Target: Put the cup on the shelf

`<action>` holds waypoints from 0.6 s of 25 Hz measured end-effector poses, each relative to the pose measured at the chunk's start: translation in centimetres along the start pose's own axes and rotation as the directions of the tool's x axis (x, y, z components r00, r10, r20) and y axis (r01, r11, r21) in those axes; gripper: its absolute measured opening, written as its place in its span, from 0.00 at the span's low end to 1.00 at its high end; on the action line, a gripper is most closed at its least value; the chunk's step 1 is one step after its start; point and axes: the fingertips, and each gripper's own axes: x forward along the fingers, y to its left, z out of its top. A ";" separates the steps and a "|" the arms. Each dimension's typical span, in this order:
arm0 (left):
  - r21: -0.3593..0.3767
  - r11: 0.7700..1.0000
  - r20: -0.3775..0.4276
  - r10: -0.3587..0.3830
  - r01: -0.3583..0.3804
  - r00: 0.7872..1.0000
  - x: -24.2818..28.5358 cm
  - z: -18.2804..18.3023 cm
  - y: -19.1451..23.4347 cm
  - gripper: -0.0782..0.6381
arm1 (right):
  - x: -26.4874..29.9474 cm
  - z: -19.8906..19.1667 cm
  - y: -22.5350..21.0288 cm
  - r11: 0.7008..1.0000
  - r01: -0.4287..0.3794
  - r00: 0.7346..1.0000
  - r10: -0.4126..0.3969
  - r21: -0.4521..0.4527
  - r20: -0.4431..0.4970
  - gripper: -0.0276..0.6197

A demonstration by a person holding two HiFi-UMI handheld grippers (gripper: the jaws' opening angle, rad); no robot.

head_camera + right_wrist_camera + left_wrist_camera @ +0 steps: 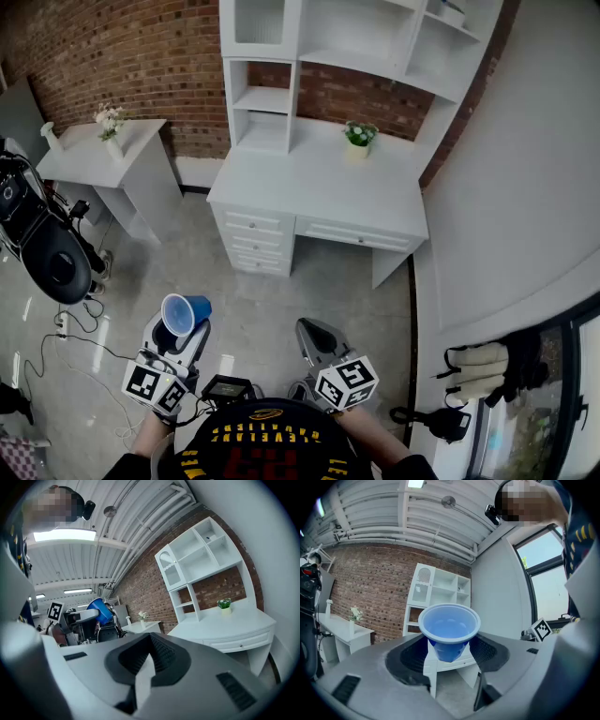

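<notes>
Left gripper view showed the blue cup (449, 630) seated between the fingers (412, 656) of the left gripper (449, 651). They stood wide and pressed only on its narrow lower part, with the mouth open upward and the cup apparently empty. In the head view the cup was out over the floor (272, 309), well apart from the white shelf (361, 37) that rose from the back of the table (319, 187). The right gripper (149, 657) carried nothing, its 2 fingers lying together. The main risk, as I judged it, lay in that low hold on a tapering, thin-walled cup. A harder squeeze could buckle it or squirt it upward out of the grip, while a looser one could let it tip on the way across. Cables (60, 326) trailed on the floor to the left and could catch a foot. At the shelf, the wide rim could clip a divider, and a low approach could knock the small potted plant (359, 136) standing on the table just below the compartments.
</notes>
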 end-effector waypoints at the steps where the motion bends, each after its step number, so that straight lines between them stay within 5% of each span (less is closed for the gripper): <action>1: -0.004 1.000 0.004 -0.003 0.003 1.000 0.2 0.2 -0.4 0.50 | -0.4 0.0 -0.4 1.000 0.003 1.000 -0.003 0.003 -0.003 0.05; 15: 0.030 0.999 0.010 0.024 -0.025 1.000 3.2 1.7 -4.9 0.50 | -3.5 1.8 -4.8 0.998 -0.044 0.998 0.042 0.047 0.040 0.05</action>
